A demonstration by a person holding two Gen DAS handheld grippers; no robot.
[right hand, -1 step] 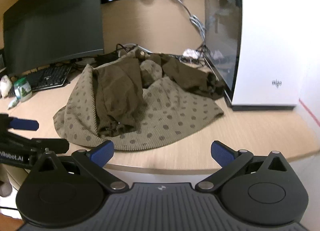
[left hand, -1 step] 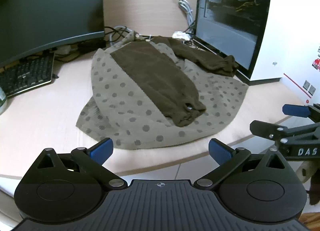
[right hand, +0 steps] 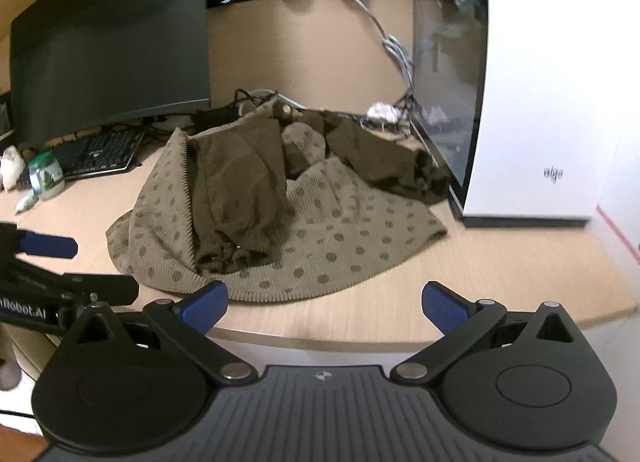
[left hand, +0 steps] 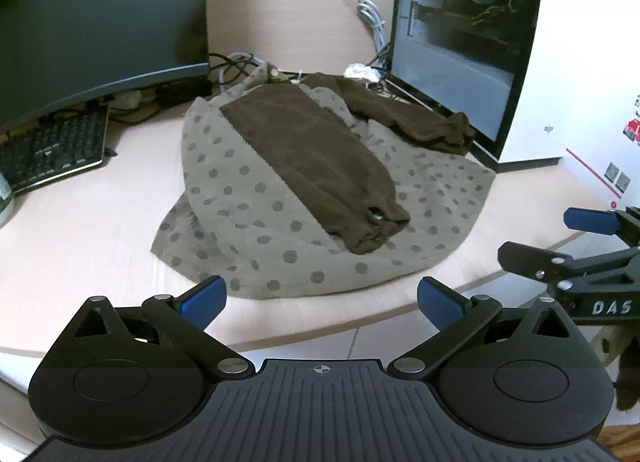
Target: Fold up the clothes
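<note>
An olive garment with dark polka dots [left hand: 256, 198] lies spread on the light desk, partly folded. One dark brown sleeve [left hand: 316, 166] lies across its middle, the other [left hand: 412, 118] trails toward the PC case. The garment also shows in the right wrist view [right hand: 340, 238]. My left gripper [left hand: 322, 298] is open and empty, just short of the garment's near hem. My right gripper [right hand: 324, 302] is open and empty at the desk's front edge. It also shows at the right of the left wrist view [left hand: 592, 238].
A dark monitor [left hand: 100, 22] and keyboard [left hand: 52, 146] stand at the back left. A white PC case with a glass side [right hand: 540, 82] stands at the right. Cables [left hand: 372, 18] hang behind. A small jar [right hand: 46, 178] sits by the keyboard. The desk's front edge [left hand: 360, 322] is near.
</note>
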